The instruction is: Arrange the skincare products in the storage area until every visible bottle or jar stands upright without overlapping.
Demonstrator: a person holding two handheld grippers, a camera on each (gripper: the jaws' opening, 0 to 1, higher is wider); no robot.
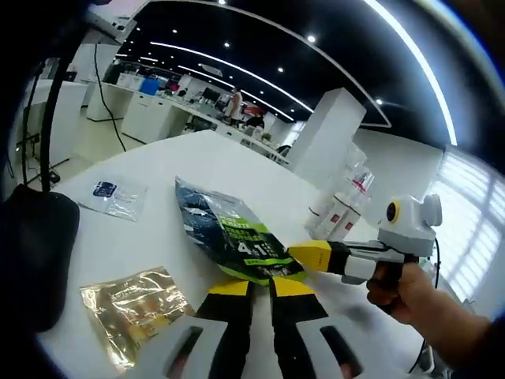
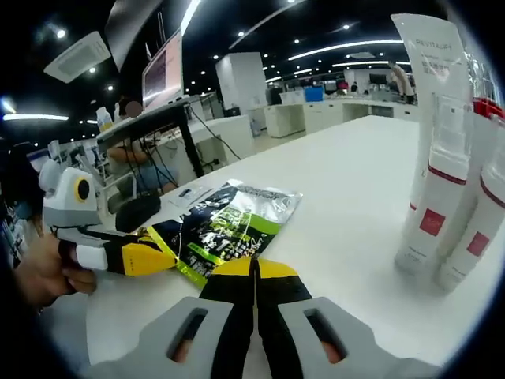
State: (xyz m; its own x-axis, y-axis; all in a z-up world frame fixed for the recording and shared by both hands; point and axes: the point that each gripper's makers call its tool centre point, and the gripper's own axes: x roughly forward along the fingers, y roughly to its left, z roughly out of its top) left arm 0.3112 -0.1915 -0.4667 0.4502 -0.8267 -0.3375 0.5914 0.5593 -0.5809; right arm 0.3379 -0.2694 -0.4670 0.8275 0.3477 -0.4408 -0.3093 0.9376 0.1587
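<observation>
White tabletop (image 1: pixel 213 166) stretches under both of my tools, in an open office with strip lights overhead. Through the left gripper view, my left gripper (image 1: pixel 262 286) has its yellow-tipped jaws closed together, their tips just at the near edge of a glossy dark foil pouch with green and white print (image 1: pixel 237 233) lying flat. My right gripper (image 1: pixel 312 254) reaches in from the right, touching that pouch's edge; my hand (image 1: pixel 398 288) holds its handle. Farther out lie a crinkled gold foil sachet (image 1: pixel 134 304) and a clear plastic sachet with a dark label (image 1: pixel 114 196). Through the right gripper view, the right gripper's (image 2: pixel 254 270) jaws are pressed shut and hold nothing. Tall white skincare bottles with red squares (image 2: pixel 442 181) stand upright, clustered together at the right, well apart from the pouch.
</observation>
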